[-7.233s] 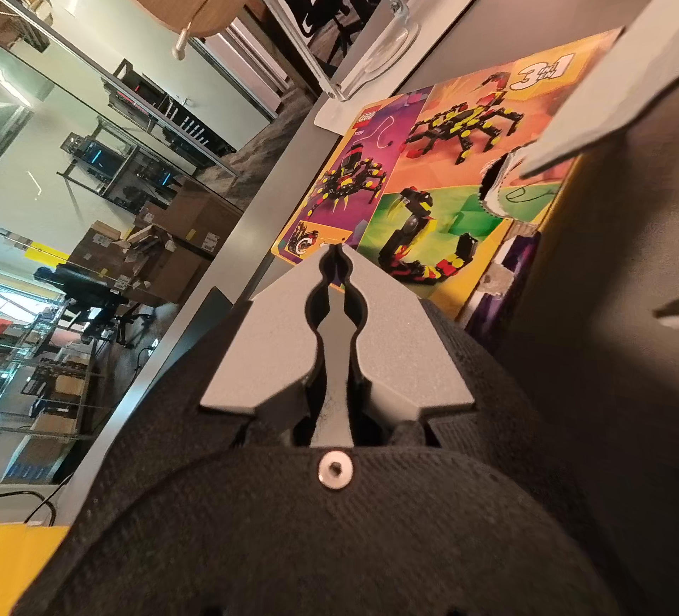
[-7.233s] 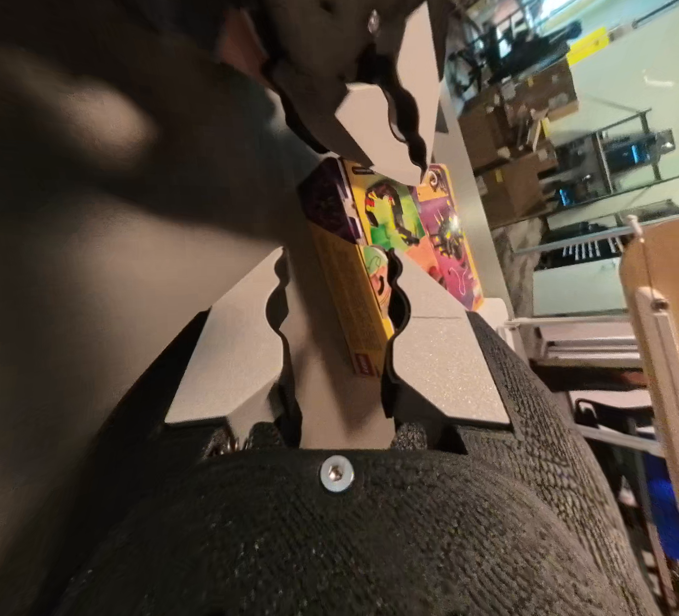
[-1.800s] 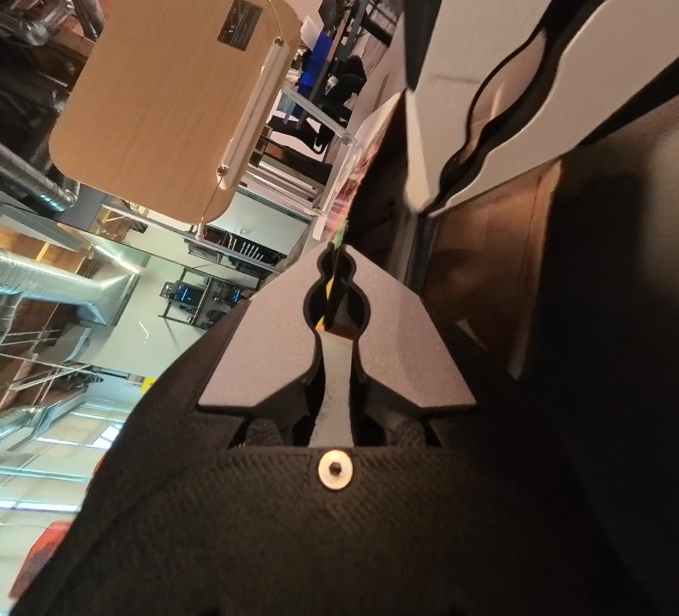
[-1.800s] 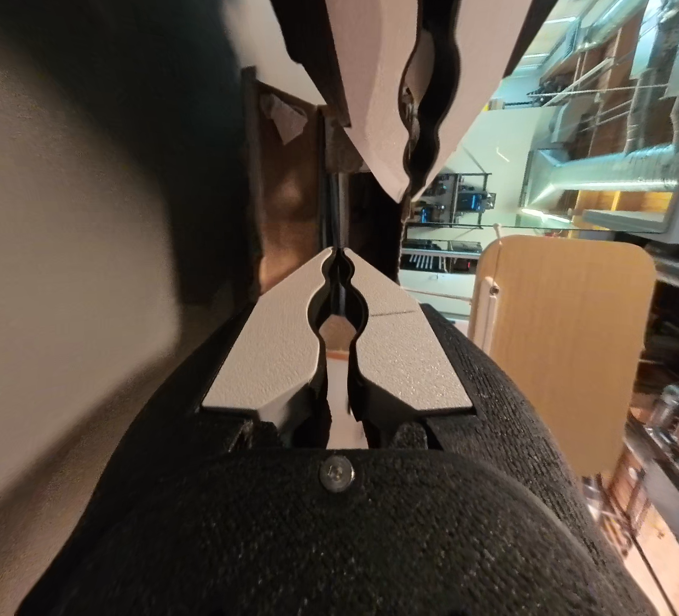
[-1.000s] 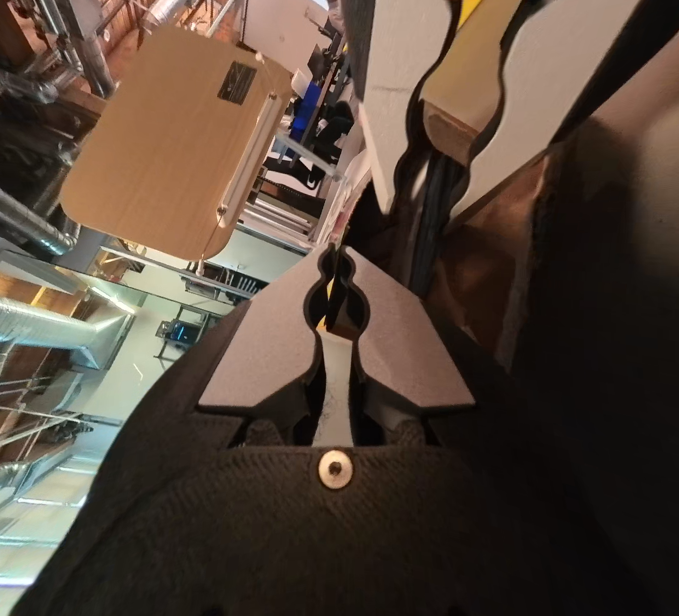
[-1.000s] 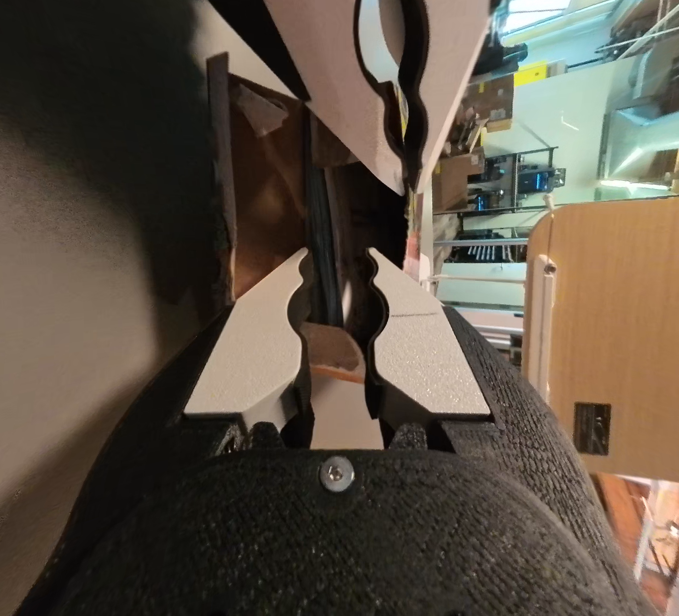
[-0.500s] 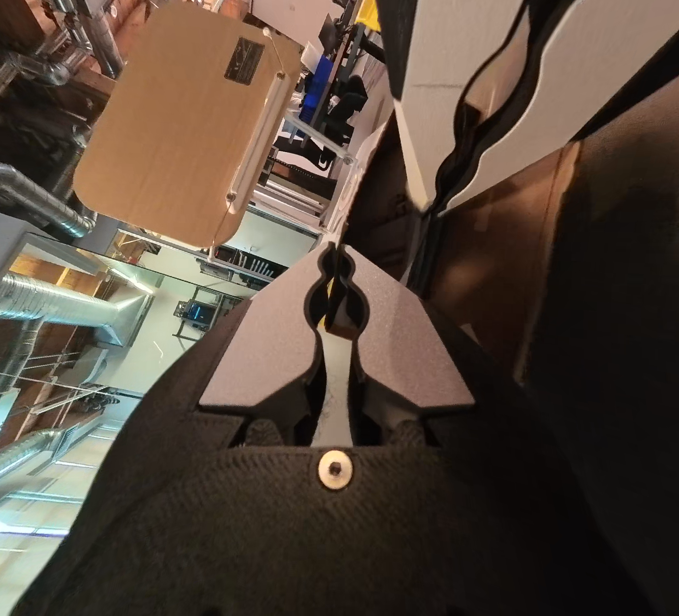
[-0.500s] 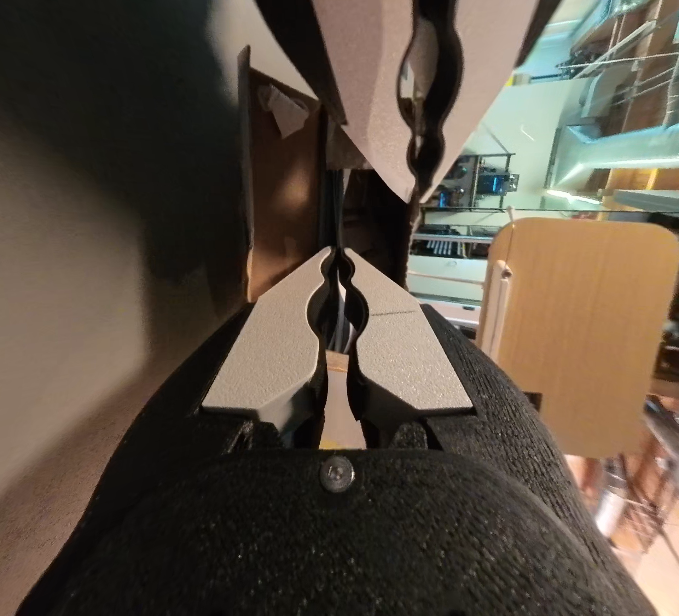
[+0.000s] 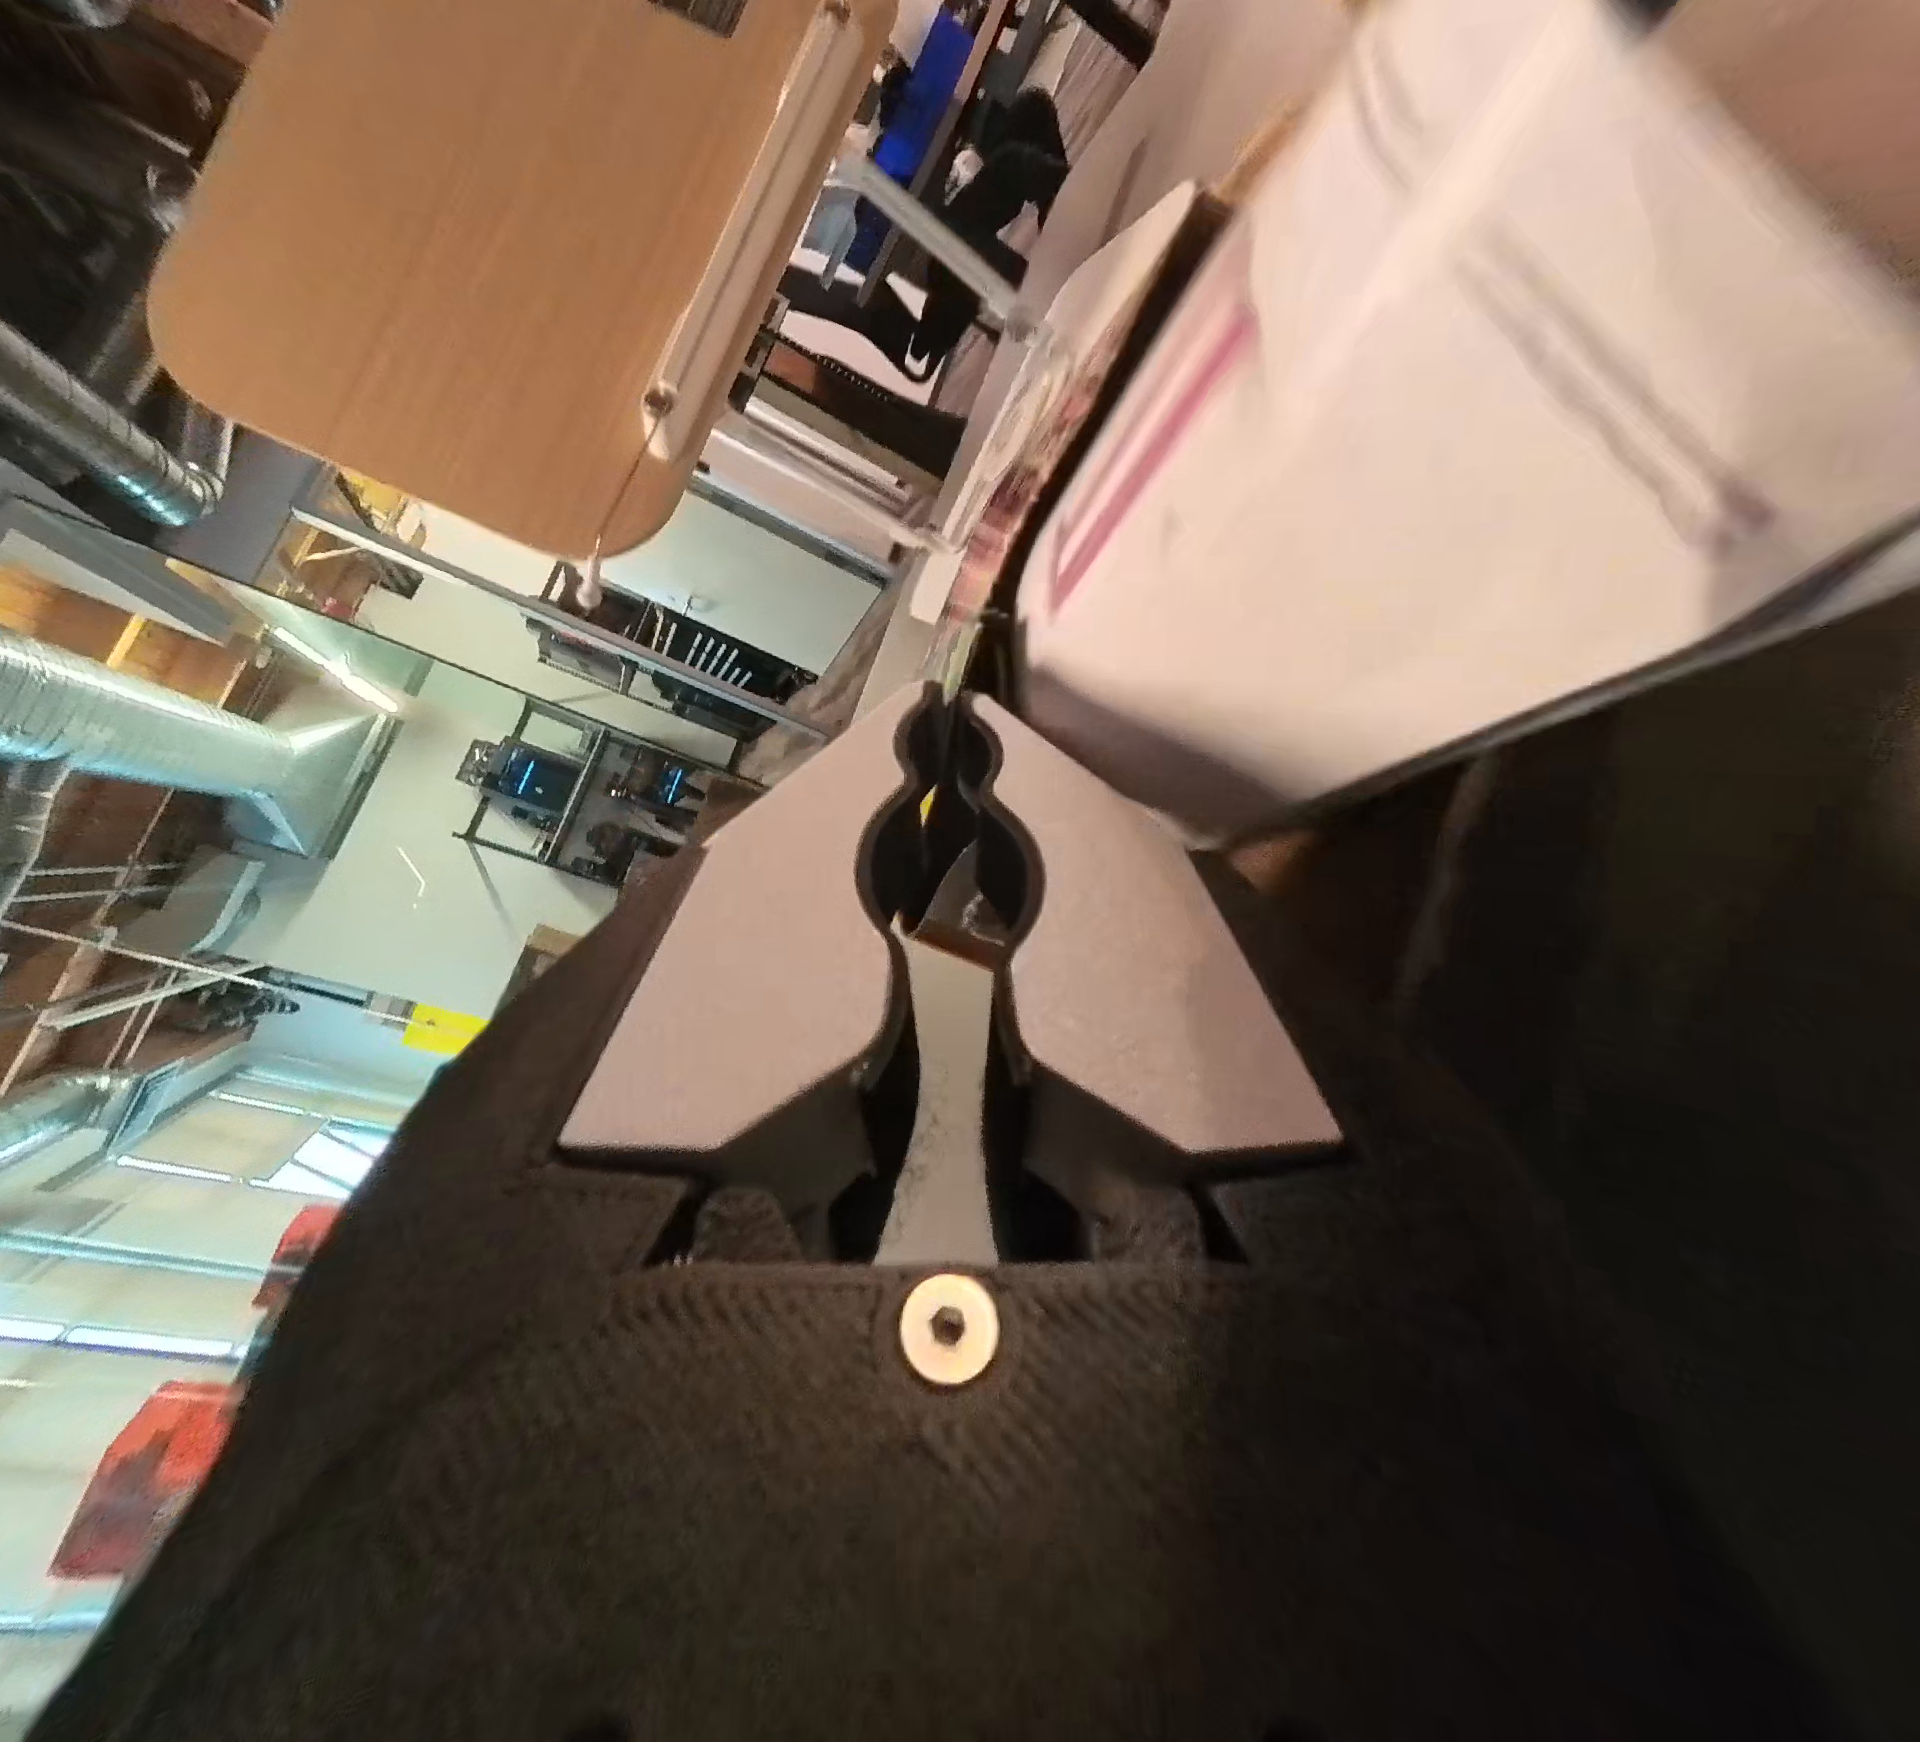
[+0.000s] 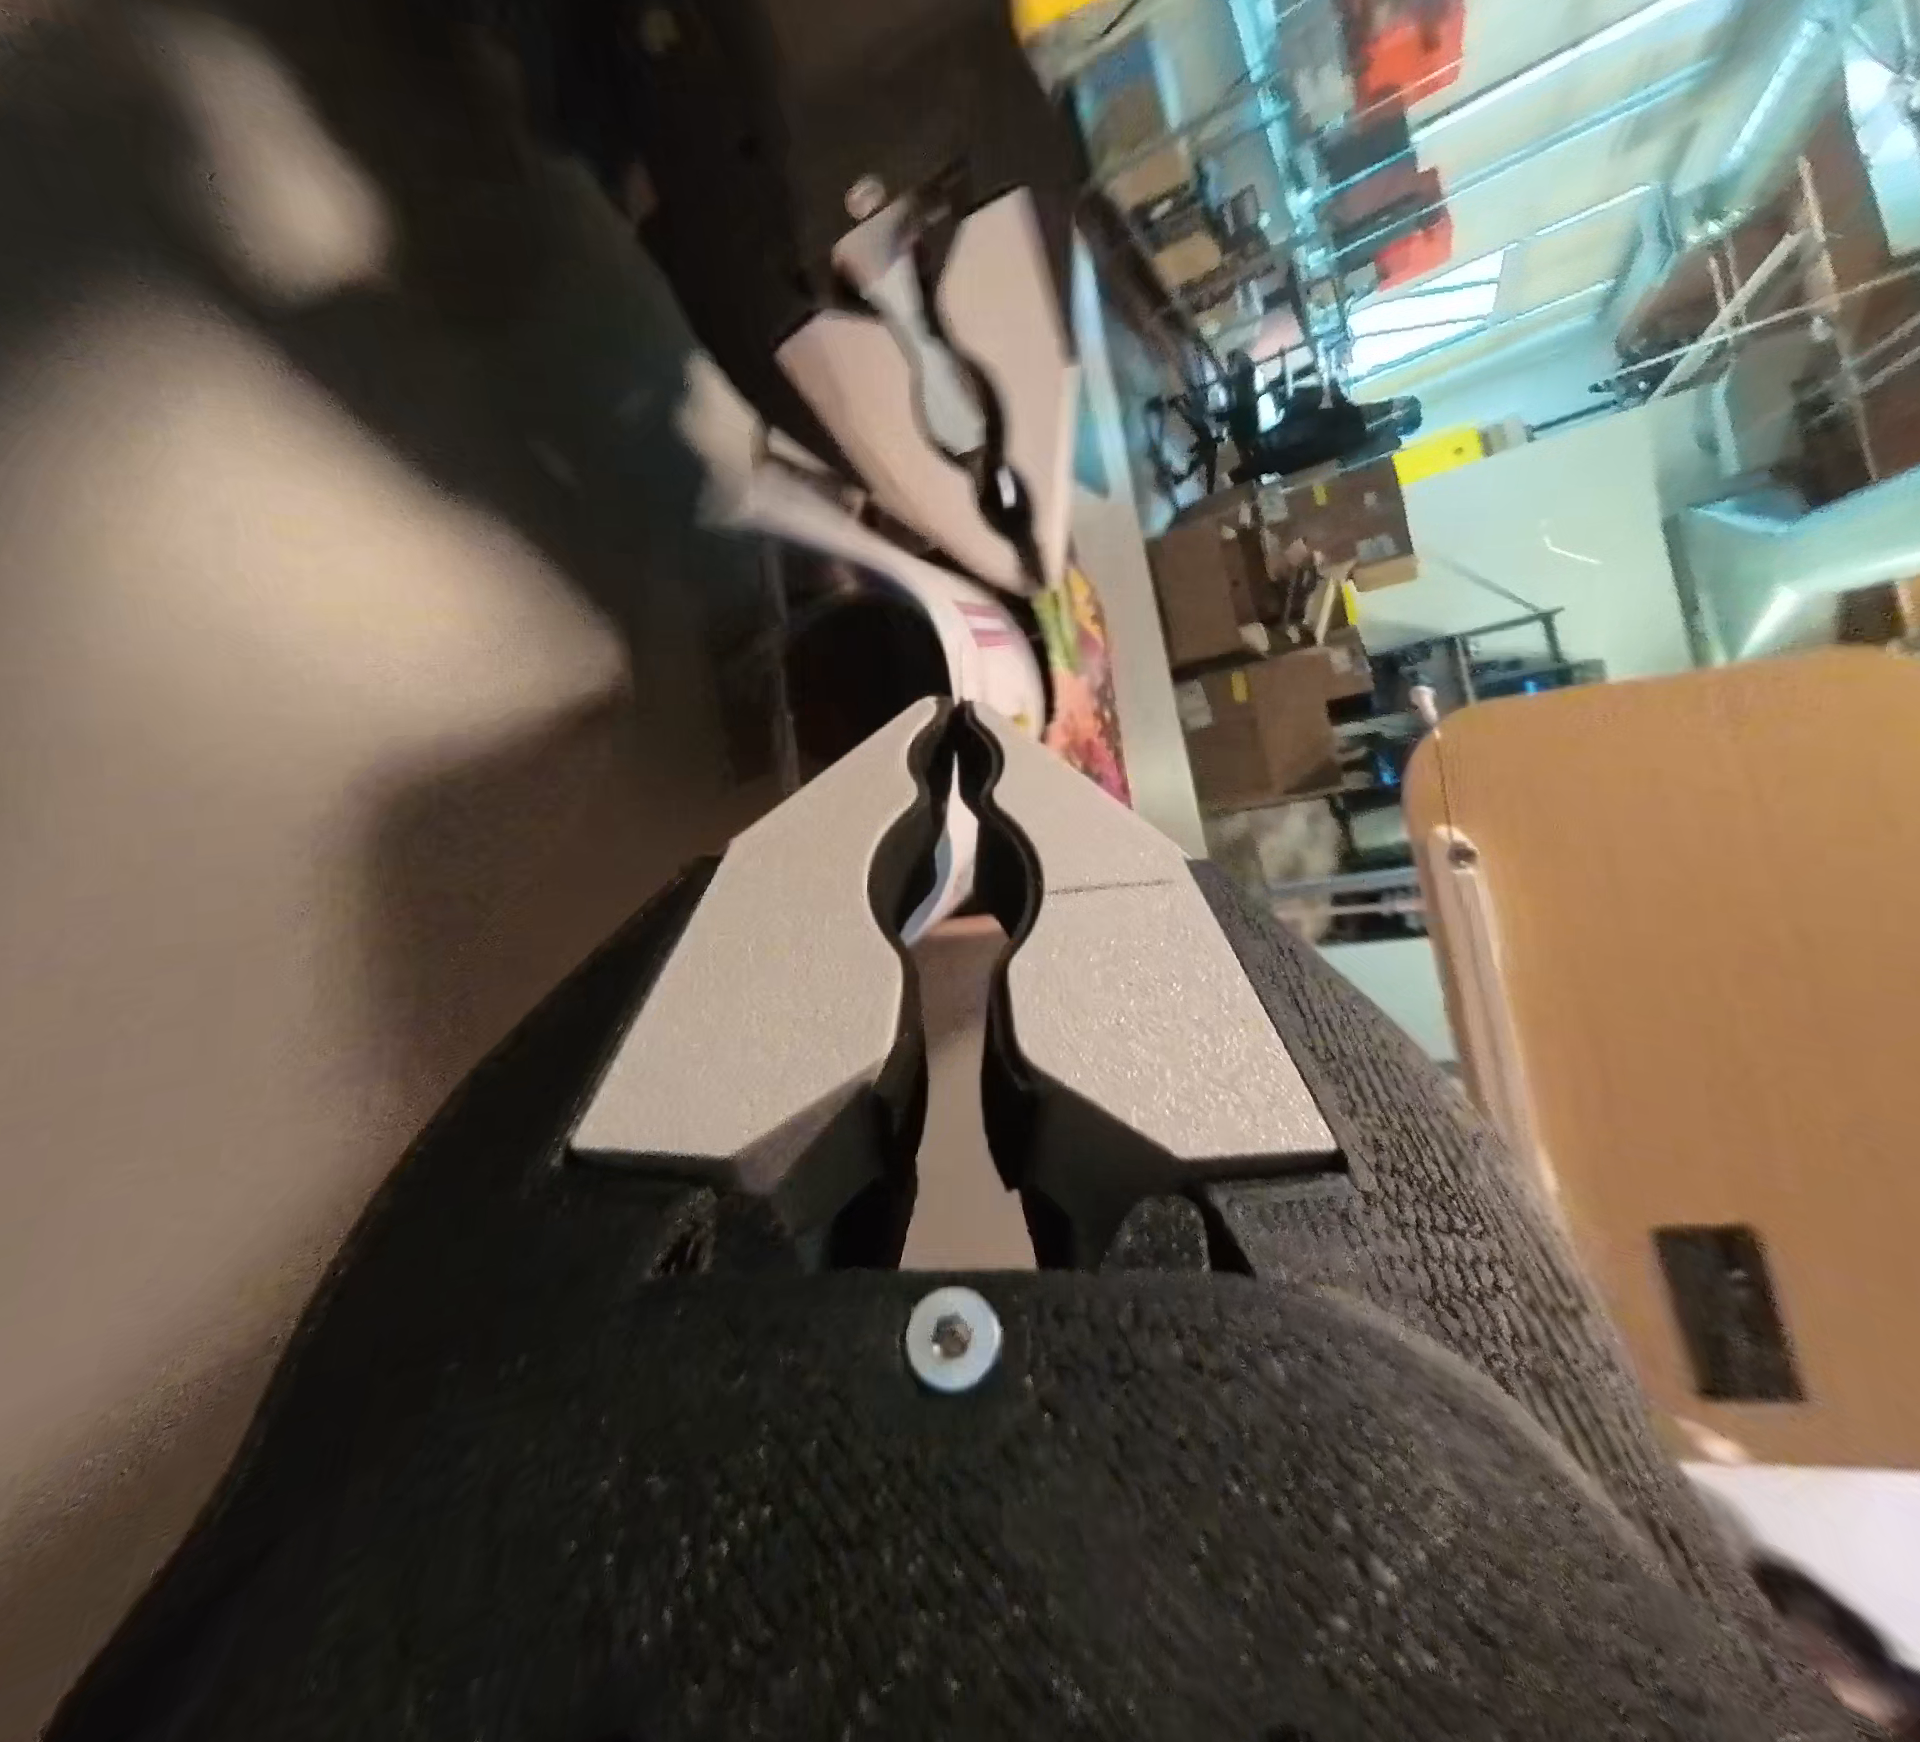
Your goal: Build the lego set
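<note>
Cluttered workshop behind, wooden board overhead, left gripper pinched on box flap, right gripper clamped on white booklet beside colourful box, far gripper touching booklet.

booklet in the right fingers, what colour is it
Mostly white booklet with a pink stripe, clearest in the left wrist view.

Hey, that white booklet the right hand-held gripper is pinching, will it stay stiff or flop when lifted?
Probably floppy: the booklet curves between the right hand-held gripper and the box. Likely light, since a pinch at one edge seems to carry it. Its pages may fan out; they look splayed at the far end.
</note>
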`<state>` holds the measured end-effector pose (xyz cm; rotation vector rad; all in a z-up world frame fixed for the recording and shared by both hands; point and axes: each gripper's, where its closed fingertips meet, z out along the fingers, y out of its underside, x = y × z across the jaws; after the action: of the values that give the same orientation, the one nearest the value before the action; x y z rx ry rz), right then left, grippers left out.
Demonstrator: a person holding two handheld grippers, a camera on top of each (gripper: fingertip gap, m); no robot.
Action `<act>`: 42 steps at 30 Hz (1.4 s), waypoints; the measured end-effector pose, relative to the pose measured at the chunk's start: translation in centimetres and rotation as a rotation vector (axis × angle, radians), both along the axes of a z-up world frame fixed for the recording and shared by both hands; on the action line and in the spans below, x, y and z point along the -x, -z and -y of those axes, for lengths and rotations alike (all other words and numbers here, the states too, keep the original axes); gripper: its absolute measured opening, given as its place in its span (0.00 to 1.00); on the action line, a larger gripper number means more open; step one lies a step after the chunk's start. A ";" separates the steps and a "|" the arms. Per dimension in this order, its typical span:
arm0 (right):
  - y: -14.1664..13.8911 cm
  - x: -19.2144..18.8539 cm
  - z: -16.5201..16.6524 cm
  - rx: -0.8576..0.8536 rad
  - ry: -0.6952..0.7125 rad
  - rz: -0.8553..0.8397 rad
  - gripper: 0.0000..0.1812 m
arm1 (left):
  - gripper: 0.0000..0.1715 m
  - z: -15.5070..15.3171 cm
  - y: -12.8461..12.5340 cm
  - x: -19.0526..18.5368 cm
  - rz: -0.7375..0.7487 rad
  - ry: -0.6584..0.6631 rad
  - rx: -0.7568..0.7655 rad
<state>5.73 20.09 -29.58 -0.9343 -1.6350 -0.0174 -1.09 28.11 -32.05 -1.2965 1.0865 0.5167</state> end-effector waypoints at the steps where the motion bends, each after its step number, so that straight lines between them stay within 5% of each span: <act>1: -1.4 -0.4 0.1 0.052 -0.015 -0.088 0.00 | 0.00 -0.3 0.1 0.5 -0.010 -0.017 -0.001; 6: -6.0 -4.4 -3.7 0.390 0.090 -0.522 0.00 | 0.00 -1.4 0.6 2.9 -0.069 -0.100 -0.017; 13: -1.1 -8.0 -9.2 1.149 0.202 -0.796 0.00 | 0.00 -1.6 0.8 4.1 -0.139 -0.144 -0.046; 17: 0.1 -9.4 -10.5 1.384 0.210 -0.926 0.00 | 0.00 -1.5 0.8 4.9 -0.177 -0.173 -0.063; 24: 2.6 -10.0 -12.1 1.386 0.352 -0.940 0.00 | 0.00 0.6 0.9 7.4 -0.192 -0.242 -0.066; 32: 5.0 -5.5 -15.5 1.276 0.578 -0.899 0.00 | 0.00 5.9 1.5 9.1 -0.252 -0.264 -0.078; 38: 5.9 -2.3 -19.3 1.239 0.735 -0.937 0.00 | 0.00 6.3 1.4 10.0 -0.202 -0.276 -0.060; 42: 3.9 -2.9 -18.8 1.059 0.704 -0.988 0.27 | 0.00 6.2 1.2 9.8 -0.151 -0.266 -0.047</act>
<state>8.67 38.88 -33.45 -1.8696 -0.2473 0.7645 -10.94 21.95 -33.25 -1.3856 1.0232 0.8465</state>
